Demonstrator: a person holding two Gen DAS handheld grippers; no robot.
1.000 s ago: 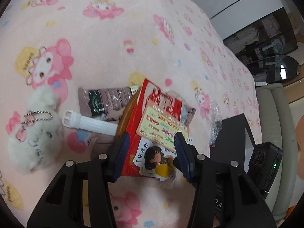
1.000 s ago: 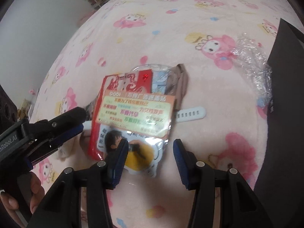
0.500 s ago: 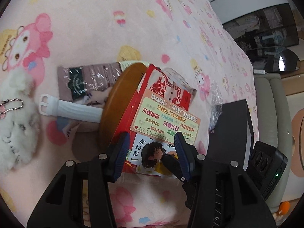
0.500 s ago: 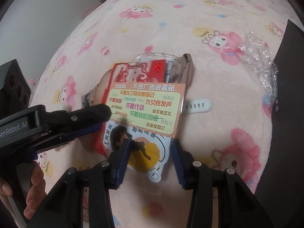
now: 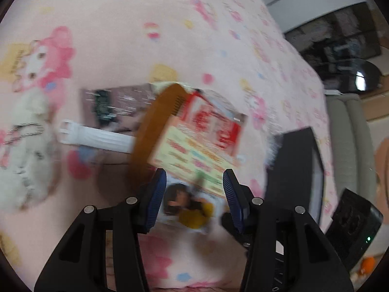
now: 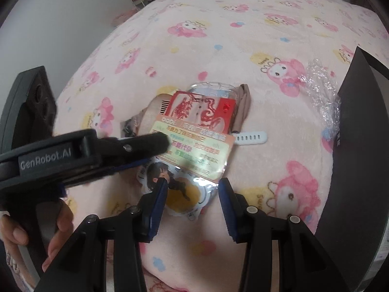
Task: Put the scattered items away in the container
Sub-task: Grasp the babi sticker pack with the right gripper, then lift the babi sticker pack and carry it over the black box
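Observation:
A pile of items lies on the pink blanket: a sticker pack with yellow-green labels and a cartoon girl (image 6: 194, 155) (image 5: 194, 155), a red card (image 6: 201, 112), a brown wooden comb (image 5: 155, 131), a white watch strap (image 5: 97, 138) (image 6: 250, 137) and a dark sachet (image 5: 114, 102). A black container (image 6: 357, 150) (image 5: 294, 170) stands to the right. My left gripper (image 5: 194, 185) is open just above the pack's near end. My right gripper (image 6: 192, 187) is open, its jaws astride the pack's girl end. The left gripper also shows in the right wrist view (image 6: 150, 143).
A white plush keychain with a bead chain (image 5: 26, 146) lies at the left. Crumpled clear wrap (image 6: 321, 90) lies beside the container. A grey sofa (image 5: 350, 133) and dark shelving stand beyond the bed's edge.
Both grippers have moved closer over the pile. The right gripper's jaws now straddle the pack's near end. The left wrist view is blurred by motion.

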